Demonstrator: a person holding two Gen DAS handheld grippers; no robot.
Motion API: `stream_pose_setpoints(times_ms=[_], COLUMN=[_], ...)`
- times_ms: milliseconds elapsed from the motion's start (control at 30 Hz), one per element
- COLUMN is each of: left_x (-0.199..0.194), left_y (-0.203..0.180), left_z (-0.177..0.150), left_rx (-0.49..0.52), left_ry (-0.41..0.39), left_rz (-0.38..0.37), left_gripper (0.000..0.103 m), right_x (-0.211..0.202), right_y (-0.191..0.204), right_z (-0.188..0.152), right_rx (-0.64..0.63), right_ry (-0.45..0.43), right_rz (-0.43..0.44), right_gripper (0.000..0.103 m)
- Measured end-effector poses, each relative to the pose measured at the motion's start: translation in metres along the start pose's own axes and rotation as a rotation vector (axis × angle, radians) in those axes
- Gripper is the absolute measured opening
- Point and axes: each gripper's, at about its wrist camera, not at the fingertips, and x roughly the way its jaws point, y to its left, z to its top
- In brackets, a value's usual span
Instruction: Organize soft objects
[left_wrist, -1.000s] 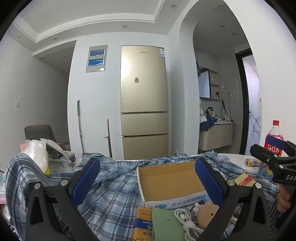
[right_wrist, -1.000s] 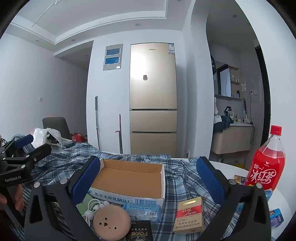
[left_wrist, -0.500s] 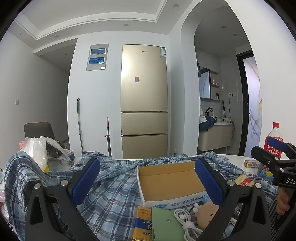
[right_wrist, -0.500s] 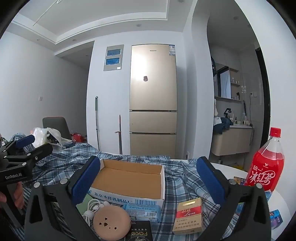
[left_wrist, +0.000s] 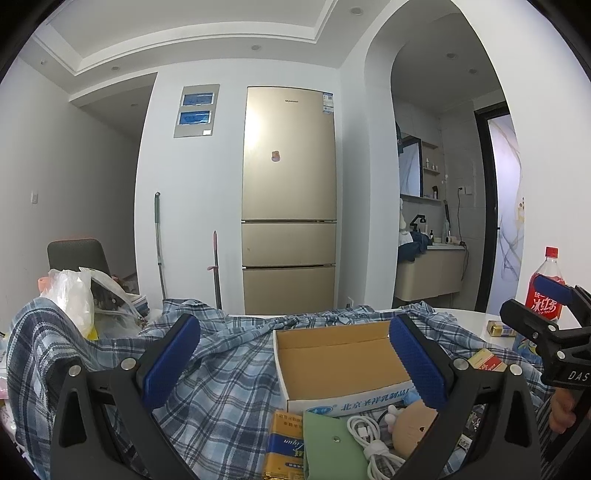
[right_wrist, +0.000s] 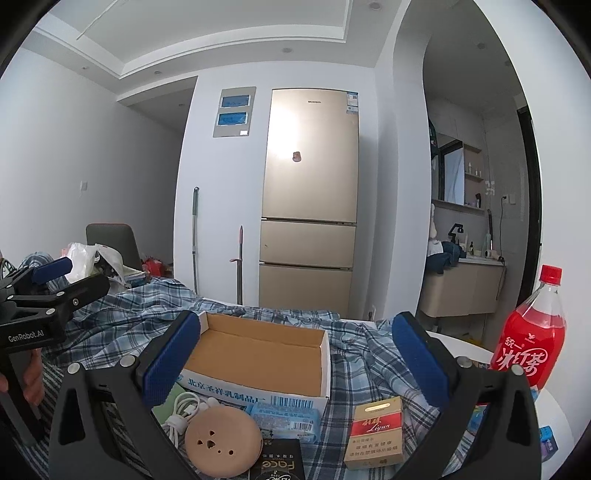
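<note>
Crowding cardboard box: cable, cig pack, red bottle.

Cardboard box sits open-side up on the plaid cloth spread over the desk. In front of box: coiled cable, round plush, tissue pack. Cigarette pack lies front-right of box, on the cloth. Bottle stands upright at far right. Plastic bag at far left. Fridge stands behind the desk, against the wall.
</note>
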Motion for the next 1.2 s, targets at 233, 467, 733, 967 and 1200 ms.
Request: stream_pose_setpoints(times_ms=[233,467,733,967,1200], left_x=[-0.0002,-0.0001,0.0002,-0.0001,0.0001], left_y=[-0.0003,0.0003,0.0,-0.0001,0.0002], left_z=[-0.0006,-0.0006,-0.0003,-0.0004,-0.0002], left_rx=[0.0,-0.001,0.0,0.0,0.0], left_ry=[-0.001,-0.001,0.001,0.0,0.0], left_rz=[0.0,0.0,0.0,0.0,0.0], left_gripper=[0.103,0.103,0.103,0.103,0.103], right_x=[-0.0014,-0.002,-0.0021,-0.0022,-0.0023], right_y=[0.0008,0.0005,0.0004,0.0002,0.0], right_z=[-0.0007,0.0001,-0.0001,0.0001,0.0], right_rx=[0.001,0.002,0.002,0.003,0.002], right_ry=[-0.001,0.001,0.0,0.001,0.0], right_rz=[-0.001,-0.001,-0.001,-0.002,-0.001], right_gripper=[0.103,0.103,0.103,0.103,0.103])
